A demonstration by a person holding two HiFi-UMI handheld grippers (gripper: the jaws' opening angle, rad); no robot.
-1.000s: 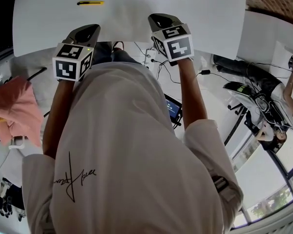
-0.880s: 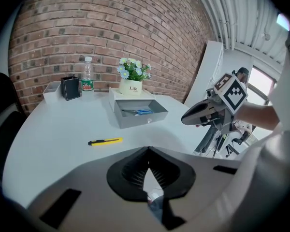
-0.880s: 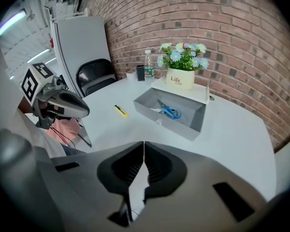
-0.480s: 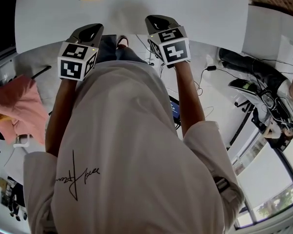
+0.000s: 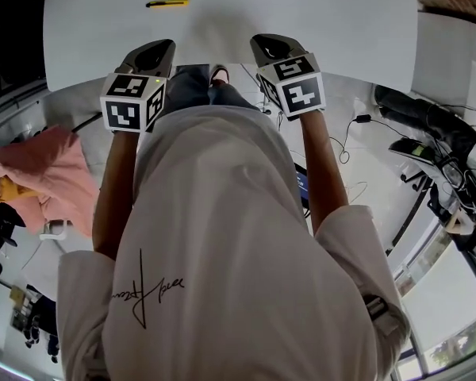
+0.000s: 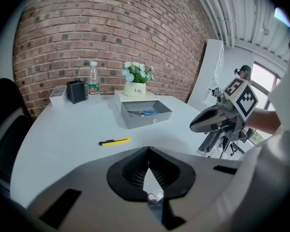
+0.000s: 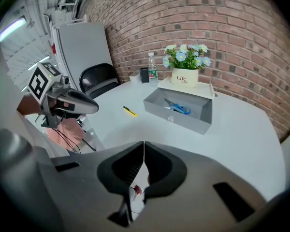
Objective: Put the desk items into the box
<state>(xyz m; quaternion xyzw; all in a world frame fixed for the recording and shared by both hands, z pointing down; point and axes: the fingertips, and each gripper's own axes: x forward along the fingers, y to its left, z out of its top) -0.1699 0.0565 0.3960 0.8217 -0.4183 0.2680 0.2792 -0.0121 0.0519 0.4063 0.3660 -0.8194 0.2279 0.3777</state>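
A yellow utility knife (image 5: 166, 3) lies alone on the white table (image 5: 341, 22); it also shows as the knife (image 6: 114, 141) in the left gripper view and the knife (image 7: 130, 111) in the right gripper view. Behind it stands an open grey box (image 6: 147, 119) with blue scissors (image 6: 146, 112) inside, seen too as the box (image 7: 183, 117) and scissors (image 7: 178, 107). My left gripper (image 5: 160, 48) and right gripper (image 5: 263, 42) hover side by side at the table's near edge, well short of the knife. Both are shut and hold nothing.
At the back by the brick wall stand a flower pot (image 6: 137, 87), a water bottle (image 6: 92, 84), a black pen holder (image 6: 77, 91) and a white tray (image 6: 58, 94). A black chair (image 7: 99, 79) sits at the table's left. Cables and gear lie on the floor (image 5: 428, 125).
Both grippers keep the same pose at the table's near edge. The head view has drifted, so the table, knife and grippers sit slightly further right.
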